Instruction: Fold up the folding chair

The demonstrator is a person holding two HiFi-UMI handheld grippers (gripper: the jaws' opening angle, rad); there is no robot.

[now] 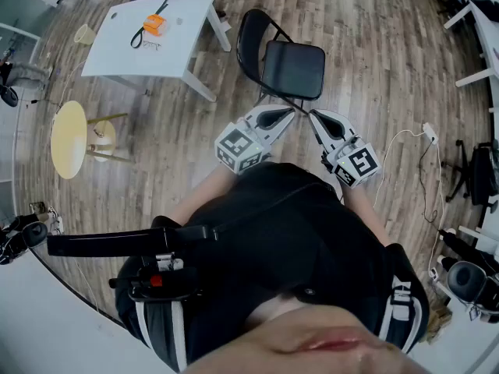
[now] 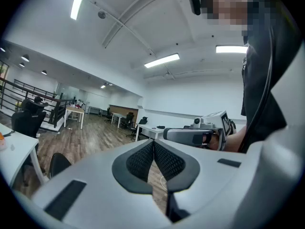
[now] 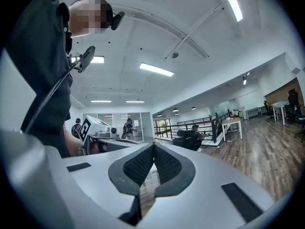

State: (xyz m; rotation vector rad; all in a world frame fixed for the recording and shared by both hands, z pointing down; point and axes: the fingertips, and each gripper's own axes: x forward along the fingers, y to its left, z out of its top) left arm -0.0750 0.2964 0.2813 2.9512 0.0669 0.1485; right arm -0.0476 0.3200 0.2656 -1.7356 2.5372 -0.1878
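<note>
Far off to the left of the left tongs (image 1: 287, 113) we've got the white rectangular surface (image 1: 117, 49), an orange object (image 1: 154, 25) and a black strap lying on it. It's out of the way, and we'd say it plays no part here. The round yellow stool (image 1: 69, 139) sits out on that side too, well apart.

Now the left tongs themselves: level, pads pressed together, nothing between them. That makes sense to us, since there's nothing to grab yet.

Just ahead of both tips stands the black folding chair with its padded seat and thin metal frame (image 1: 293, 68), on the wooden plank floor (image 1: 374, 53). The seat is down and the legs are spread, so it's fully unfolded. Its curved backrest sits ahead and left, and its frame runs down toward the gap between the two tips. We judge the fold hasn't begun.

Over to the right tongs (image 1: 315, 116): also level, also closed on nothing, angled inward so the pair converge on the chair's near edge. To us that reads as a ready stance, squared up before either one opens for the seat or frame.

Off to the right of the right tongs, a white cable (image 1: 399, 140) trails across the floor, something to mind when stepping in.
</note>
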